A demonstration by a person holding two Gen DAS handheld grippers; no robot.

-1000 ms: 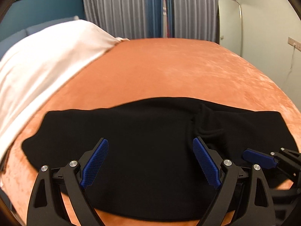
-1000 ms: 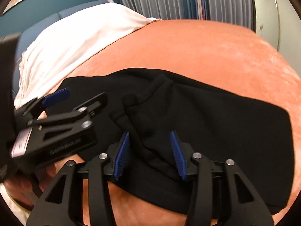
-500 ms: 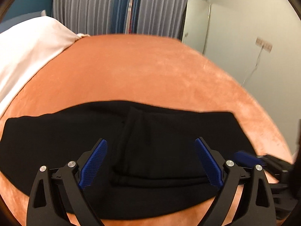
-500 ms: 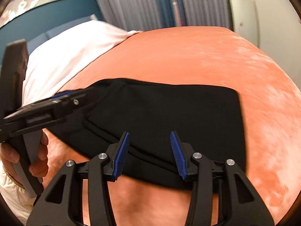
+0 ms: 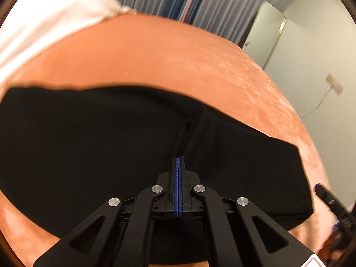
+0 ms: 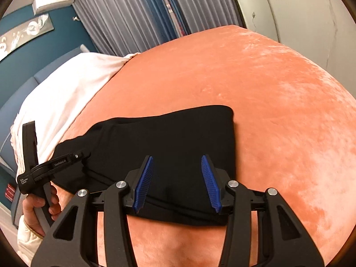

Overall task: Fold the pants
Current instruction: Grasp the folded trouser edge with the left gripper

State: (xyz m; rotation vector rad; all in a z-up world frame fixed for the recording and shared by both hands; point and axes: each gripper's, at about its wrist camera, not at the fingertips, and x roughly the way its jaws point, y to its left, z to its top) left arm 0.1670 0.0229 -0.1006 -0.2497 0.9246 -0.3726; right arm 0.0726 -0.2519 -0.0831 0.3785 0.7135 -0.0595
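Note:
The black pants (image 5: 111,138) lie folded flat on the orange bed cover (image 5: 166,53). My left gripper (image 5: 178,162) is shut, its blue pads pressed together over the pants near a raised crease; no cloth shows between them. It also shows in the right wrist view (image 6: 82,155), at the pants' left part. My right gripper (image 6: 176,166) is open over the near edge of the pants (image 6: 178,138), close to their right end, with cloth lying between and under the fingers.
A white sheet (image 6: 66,93) covers the bed's far left. Grey and blue curtains (image 6: 144,11) hang behind the bed. A white door (image 5: 264,29) and pale wall stand at the right. The orange cover (image 6: 278,111) extends right of the pants.
My left gripper has shut from wide open and sits lower over the pants. My right gripper has moved toward the pants' right end and stays open.

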